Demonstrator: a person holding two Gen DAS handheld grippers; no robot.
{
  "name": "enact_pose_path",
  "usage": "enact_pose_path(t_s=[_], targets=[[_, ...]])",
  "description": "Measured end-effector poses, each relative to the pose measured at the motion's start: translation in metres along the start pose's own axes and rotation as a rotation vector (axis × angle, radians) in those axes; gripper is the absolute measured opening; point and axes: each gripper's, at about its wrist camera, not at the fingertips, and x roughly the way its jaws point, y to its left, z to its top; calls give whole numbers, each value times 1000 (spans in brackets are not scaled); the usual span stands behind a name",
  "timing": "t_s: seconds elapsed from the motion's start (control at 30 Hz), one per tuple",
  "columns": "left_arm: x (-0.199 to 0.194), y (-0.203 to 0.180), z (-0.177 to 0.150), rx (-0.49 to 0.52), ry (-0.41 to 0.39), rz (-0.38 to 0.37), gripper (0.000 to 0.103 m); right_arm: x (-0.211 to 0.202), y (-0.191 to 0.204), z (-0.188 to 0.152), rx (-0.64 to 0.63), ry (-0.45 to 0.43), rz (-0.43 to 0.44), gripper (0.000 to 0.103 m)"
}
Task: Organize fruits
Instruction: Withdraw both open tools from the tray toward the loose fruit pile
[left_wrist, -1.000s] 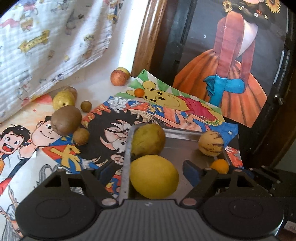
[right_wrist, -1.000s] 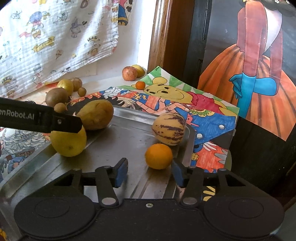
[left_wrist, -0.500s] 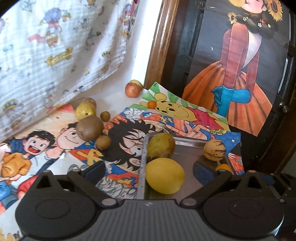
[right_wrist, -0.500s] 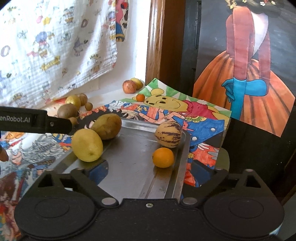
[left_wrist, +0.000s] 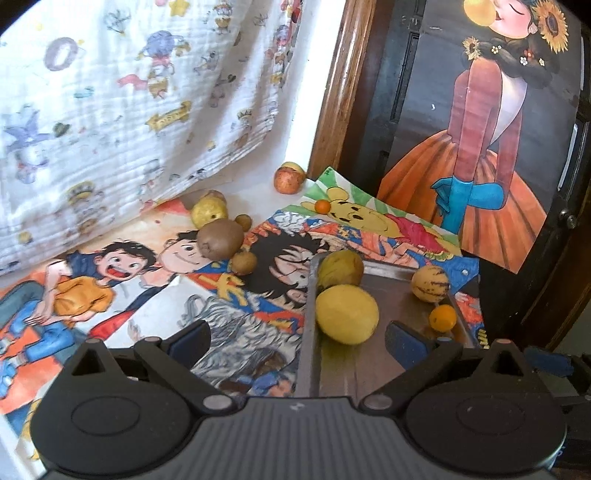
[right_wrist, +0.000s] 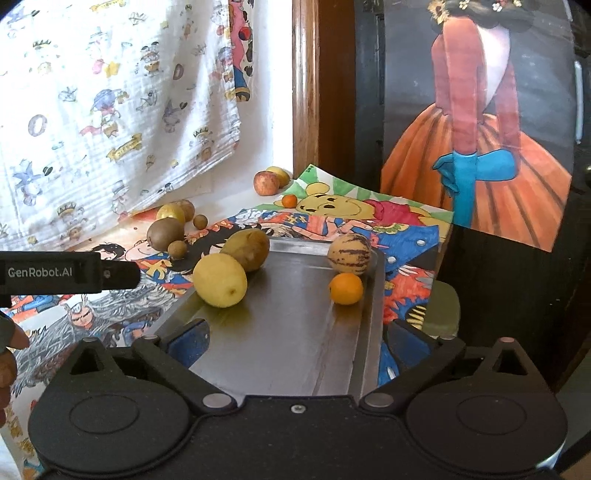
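Observation:
A steel tray (right_wrist: 295, 332) (left_wrist: 384, 365) holds a yellow lemon (right_wrist: 219, 280) (left_wrist: 347, 314), a greenish-brown fruit (right_wrist: 249, 249) (left_wrist: 340, 269), a striped melon-like fruit (right_wrist: 349, 254) (left_wrist: 430, 284) and a small orange (right_wrist: 346, 288) (left_wrist: 442, 317). Loose fruit lies on the table behind: a brown kiwi (left_wrist: 219, 243) (right_wrist: 165, 233), small brown fruits (left_wrist: 243, 262), a yellow pear (left_wrist: 208, 212), a red apple (left_wrist: 286, 180) (right_wrist: 266, 182) and a tiny orange (left_wrist: 322, 206) (right_wrist: 289, 200). My left gripper (left_wrist: 297, 339) is open and empty, near the tray's left edge. My right gripper (right_wrist: 295, 339) is open and empty above the tray's front.
Cartoon drawings (left_wrist: 110, 280) cover the table. A printed white cloth (left_wrist: 110, 110) hangs at the back left. A wooden frame (left_wrist: 343, 92) and a dark panel with a painted girl in an orange skirt (left_wrist: 480, 166) stand at the back right. The left gripper's body (right_wrist: 66, 273) shows at left.
Both grippers have pulled back and up from the tray and opened wide. The lemon and the small orange now lie free on the tray.

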Motion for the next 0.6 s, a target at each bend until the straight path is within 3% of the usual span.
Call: enact_pose_path(t_s=[0.2, 0.4, 0.6], targets=[[-26, 11, -15, -1, -66, 77, 102, -29, 19, -22, 40, -45, -36, 102], [-49, 25, -29, -11, -87, 75, 102, -63, 37, -53, 55, -135, -92, 102], [-73, 40, -54, 24, -64, 83, 102, -84, 52, -76, 58, -160, -79, 102]])
